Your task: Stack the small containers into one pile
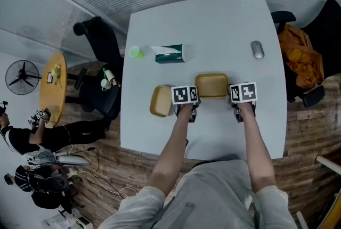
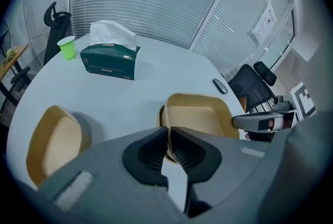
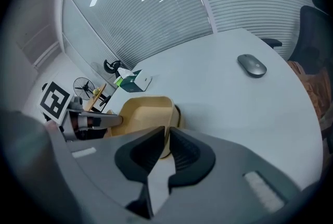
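Observation:
A tan container (image 1: 211,85) sits in the middle of the white table (image 1: 213,31), between my two grippers. My left gripper (image 1: 187,100) is shut on its left rim, and in the left gripper view (image 2: 169,139) the rim is pinched between the pads. My right gripper (image 1: 241,97) is shut on the opposite rim, seen in the right gripper view (image 3: 167,140). I cannot tell whether this container (image 2: 200,116) touches the table. A second tan container (image 1: 160,101) lies apart to the left, by the left gripper.
A green tissue box (image 1: 170,54) and a green cup (image 1: 135,52) stand at the back left of the table. A grey mouse (image 1: 257,49) lies at the back right. Office chairs (image 1: 98,41) stand around the table. People sit on the floor at far left.

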A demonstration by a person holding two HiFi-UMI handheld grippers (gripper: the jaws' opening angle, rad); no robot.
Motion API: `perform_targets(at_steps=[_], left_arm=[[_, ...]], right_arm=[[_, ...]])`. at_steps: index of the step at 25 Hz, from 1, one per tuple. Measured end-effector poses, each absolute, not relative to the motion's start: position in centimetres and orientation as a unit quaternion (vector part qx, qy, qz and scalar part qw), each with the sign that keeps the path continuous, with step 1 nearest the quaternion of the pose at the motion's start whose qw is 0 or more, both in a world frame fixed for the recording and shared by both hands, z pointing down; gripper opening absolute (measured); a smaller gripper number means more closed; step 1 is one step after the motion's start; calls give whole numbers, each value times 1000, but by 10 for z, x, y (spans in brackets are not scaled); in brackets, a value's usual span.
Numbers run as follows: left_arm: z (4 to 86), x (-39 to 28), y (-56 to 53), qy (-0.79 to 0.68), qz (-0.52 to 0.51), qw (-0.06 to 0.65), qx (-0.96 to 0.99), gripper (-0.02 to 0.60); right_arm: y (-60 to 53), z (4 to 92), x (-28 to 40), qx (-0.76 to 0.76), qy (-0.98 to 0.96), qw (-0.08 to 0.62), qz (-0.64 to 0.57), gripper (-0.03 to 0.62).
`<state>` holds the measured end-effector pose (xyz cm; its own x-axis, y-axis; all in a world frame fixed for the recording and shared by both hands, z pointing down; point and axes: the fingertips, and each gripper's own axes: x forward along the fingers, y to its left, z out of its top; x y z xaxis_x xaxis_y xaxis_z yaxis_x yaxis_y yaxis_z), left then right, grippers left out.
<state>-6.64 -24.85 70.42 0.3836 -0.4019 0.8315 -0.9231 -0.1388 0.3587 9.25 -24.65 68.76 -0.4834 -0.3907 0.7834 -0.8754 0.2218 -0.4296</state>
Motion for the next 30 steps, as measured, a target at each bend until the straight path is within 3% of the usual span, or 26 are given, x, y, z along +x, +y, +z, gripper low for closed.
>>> perform_targets(at_steps=[30], left_arm=[[720,-68,-166,-461,292,467,696,37]], right_arm=[[-168,706,92,425,-734,300,437,43]])
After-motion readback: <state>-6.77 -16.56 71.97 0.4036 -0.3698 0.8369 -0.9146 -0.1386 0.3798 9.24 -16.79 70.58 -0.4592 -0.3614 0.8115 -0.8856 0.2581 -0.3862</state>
